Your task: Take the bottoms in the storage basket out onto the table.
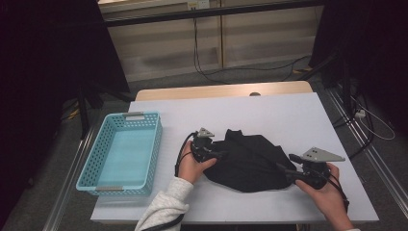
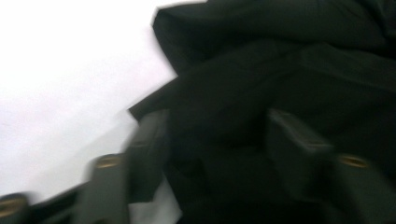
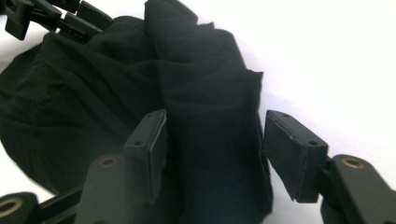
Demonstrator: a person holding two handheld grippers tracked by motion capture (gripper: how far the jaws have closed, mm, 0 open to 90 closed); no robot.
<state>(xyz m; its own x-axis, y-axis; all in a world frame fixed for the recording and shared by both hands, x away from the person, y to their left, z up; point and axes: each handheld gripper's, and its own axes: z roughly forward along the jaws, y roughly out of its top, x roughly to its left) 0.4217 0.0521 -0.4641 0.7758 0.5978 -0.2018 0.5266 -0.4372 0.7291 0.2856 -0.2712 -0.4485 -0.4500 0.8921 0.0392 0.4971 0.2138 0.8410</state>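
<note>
Between our grippers lies a black garment (image 1: 250,161): soft, light, limp. Left gripper (image 2: 215,140) and right gripper (image 3: 212,149) straddle folds, jaws parted, unpinched. We advise gripping bunched edges.

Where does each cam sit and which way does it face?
High view: above the person's side, looking forward and down on the white table, basket, both hands.
Left gripper view: rides the left tongs, facing the black cloth.
Right gripper view: rides the right tongs, facing the cloth, left tongs beyond.
All share the cloth.
</note>
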